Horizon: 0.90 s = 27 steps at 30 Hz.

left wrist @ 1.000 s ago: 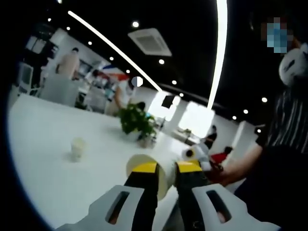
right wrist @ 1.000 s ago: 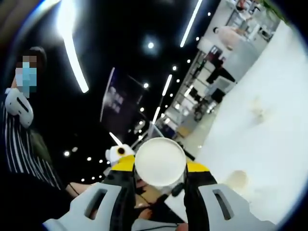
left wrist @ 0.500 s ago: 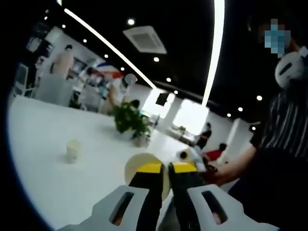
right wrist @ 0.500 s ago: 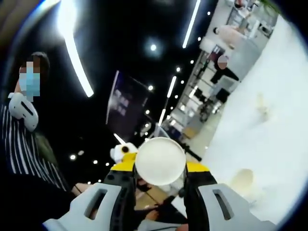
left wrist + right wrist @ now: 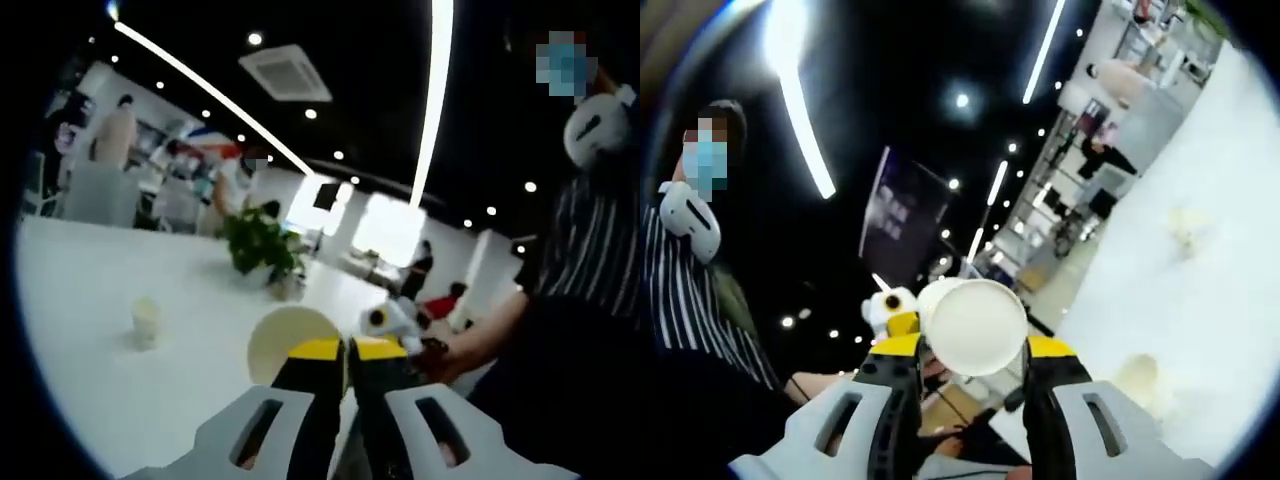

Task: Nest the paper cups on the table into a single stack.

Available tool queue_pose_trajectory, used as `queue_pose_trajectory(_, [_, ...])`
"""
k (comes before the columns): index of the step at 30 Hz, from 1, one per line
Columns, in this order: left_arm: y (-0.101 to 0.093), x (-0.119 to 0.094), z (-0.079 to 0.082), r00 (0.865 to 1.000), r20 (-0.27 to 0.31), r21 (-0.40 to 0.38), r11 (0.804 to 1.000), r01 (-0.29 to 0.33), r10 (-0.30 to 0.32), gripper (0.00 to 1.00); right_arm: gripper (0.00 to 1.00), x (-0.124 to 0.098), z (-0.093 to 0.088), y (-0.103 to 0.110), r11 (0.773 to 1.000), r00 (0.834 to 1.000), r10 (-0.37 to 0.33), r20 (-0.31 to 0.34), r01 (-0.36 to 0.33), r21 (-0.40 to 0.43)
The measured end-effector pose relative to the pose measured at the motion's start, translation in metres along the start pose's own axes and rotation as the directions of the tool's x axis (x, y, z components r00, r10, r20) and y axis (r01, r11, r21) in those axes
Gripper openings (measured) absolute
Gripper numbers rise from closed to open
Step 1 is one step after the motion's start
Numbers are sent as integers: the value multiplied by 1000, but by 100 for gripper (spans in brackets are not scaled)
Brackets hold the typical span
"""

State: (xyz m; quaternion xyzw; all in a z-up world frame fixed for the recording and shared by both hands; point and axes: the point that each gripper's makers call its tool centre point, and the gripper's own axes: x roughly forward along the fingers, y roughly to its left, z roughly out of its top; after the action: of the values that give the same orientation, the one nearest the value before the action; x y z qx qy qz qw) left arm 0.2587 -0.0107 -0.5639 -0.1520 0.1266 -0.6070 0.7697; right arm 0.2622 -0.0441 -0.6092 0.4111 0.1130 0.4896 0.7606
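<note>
Above the white table, my left gripper was pinched shut on the wall of a paper cup, and my right gripper was clamped around a second cup, its bottom facing the camera. Both held cups were off the table. Near its far side, short of the potted plant, a third cup stood alone; a fourth sat near the table's close edge. I judged the step to be nesting the held pair: next, line up bottom to mouth, push in.
</note>
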Motion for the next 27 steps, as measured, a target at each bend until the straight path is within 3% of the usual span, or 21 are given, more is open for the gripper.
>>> queue_pose_trajectory(18, [6, 4, -4, 999, -29, 63, 998, -18, 19, 0, 38, -8, 8, -6, 998, 1000, -23, 18, 24, -55])
queue_pose_trajectory(27, [10, 4, -6, 999, -40, 59, 998, -19, 22, 0, 38, -22, 16, -16, 995, 997, -57, 41, 61, -78])
